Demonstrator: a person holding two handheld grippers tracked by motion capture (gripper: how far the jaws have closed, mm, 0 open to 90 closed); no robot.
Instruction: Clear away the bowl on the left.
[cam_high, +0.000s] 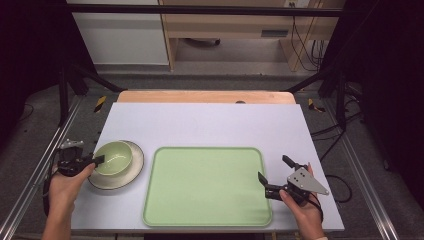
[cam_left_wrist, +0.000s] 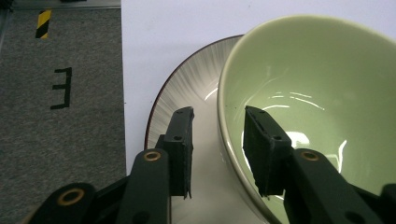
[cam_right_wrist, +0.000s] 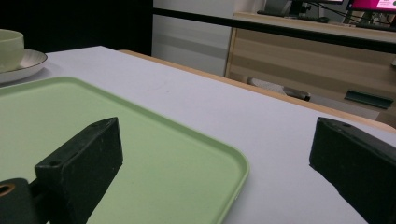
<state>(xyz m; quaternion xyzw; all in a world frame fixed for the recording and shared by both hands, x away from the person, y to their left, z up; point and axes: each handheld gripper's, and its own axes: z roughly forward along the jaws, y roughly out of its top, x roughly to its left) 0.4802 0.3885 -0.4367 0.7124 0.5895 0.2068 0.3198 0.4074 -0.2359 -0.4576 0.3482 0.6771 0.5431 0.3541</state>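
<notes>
jaws: left gripper (cam_left_wrist: 217, 154) straddles the bowl (cam_left_wrist: 308, 107) rim, not yet pinching; right gripper (cam_right_wrist: 224, 172) wide open, empty.
bowl: glazed ceramic, stiff, slippery, breakable; rim is the hold.
plate (cam_left_wrist: 187, 98): may slide on bench.

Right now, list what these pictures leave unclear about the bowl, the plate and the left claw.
- Left claw grip: in the left gripper view its jaws straddle the green bowl rim with gaps showing; whether the pads press cannot be told.
- Bowl: its right and lower sides are cut off by the frame edges there.
- Plate: in the high view the bowl covers its middle.
- Bowl in the right gripper view: cut off by the left edge.
</notes>
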